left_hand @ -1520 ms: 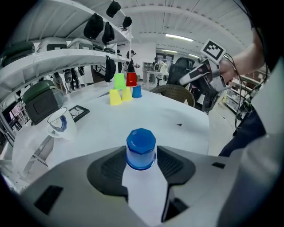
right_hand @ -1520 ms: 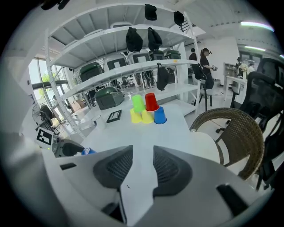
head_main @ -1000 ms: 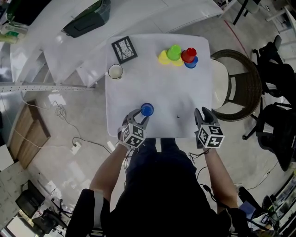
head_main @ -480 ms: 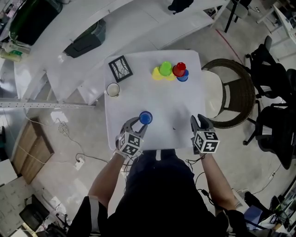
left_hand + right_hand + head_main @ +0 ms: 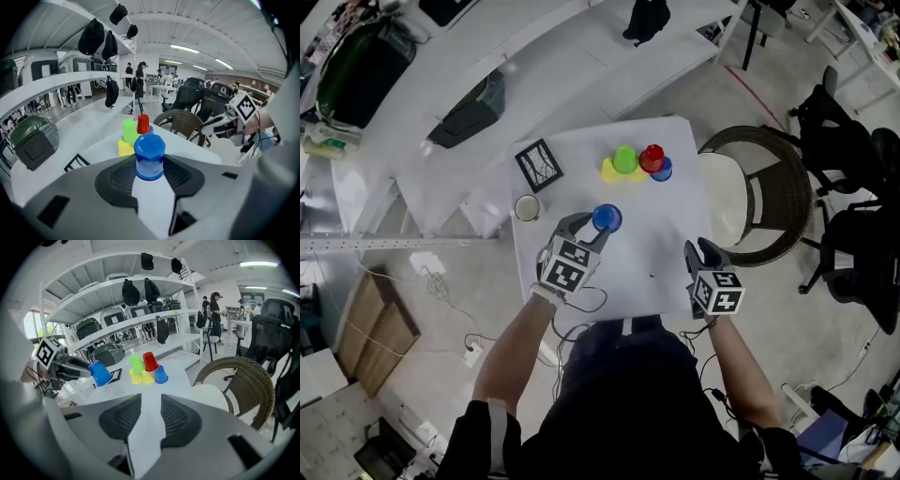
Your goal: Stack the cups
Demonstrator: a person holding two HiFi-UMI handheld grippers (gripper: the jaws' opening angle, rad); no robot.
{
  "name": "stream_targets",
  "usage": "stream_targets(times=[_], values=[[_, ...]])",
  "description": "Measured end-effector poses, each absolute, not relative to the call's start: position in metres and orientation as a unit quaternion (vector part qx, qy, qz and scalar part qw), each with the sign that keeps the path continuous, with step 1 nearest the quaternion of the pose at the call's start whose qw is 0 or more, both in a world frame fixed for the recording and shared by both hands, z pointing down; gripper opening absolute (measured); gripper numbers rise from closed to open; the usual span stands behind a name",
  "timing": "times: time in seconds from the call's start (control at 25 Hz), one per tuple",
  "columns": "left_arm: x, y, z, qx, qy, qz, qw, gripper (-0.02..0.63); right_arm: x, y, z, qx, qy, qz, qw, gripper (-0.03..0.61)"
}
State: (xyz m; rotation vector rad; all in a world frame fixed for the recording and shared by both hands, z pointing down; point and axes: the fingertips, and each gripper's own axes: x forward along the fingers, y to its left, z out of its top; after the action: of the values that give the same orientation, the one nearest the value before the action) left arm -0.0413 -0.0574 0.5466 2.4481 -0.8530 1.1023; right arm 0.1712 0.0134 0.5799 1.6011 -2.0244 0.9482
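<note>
Left gripper [image 5: 594,226] jaws pinch an upturned blue cup [image 5: 149,157] off the worktop [image 5: 661,230]; right gripper [image 5: 151,416] jaws, just closing slightly, stand apart, empty. Ahead: cup cluster [image 5: 635,164]; mug [image 5: 526,207], black frame [image 5: 538,165] leftward.

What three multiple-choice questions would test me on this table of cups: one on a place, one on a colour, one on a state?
1. Where does the cluster of cups stand?
A) at the far side of the table from the person
B) on the wicker chair
C) on the floor

2. What colour is the cup in the left gripper?
A) red
B) blue
C) green

3. How is the right gripper?
A) open and empty
B) shut on a cup
C) shut on a mug

Answers:
1 A: the head view shows the cluster near the table's far edge.
2 B: the blue cup sits clamped between its jaws.
3 A: its jaws stand apart with only bare table between them.
</note>
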Motion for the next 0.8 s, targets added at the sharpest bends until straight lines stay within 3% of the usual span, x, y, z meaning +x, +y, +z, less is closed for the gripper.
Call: stream_targets(times=[0.4,0.8], values=[[0.01,-0.14,0.499,0.876,-0.274,0.363,0.158,0.173,0.203,0.011,0.585,0.591,-0.703,0.349,0.186,0.117],[0.046,-0.193,0.503,0.871,-0.274,0.386,0.13,0.173,0.22,0.01,0.589,0.6,-0.692,0.355,0.185,0.117]])
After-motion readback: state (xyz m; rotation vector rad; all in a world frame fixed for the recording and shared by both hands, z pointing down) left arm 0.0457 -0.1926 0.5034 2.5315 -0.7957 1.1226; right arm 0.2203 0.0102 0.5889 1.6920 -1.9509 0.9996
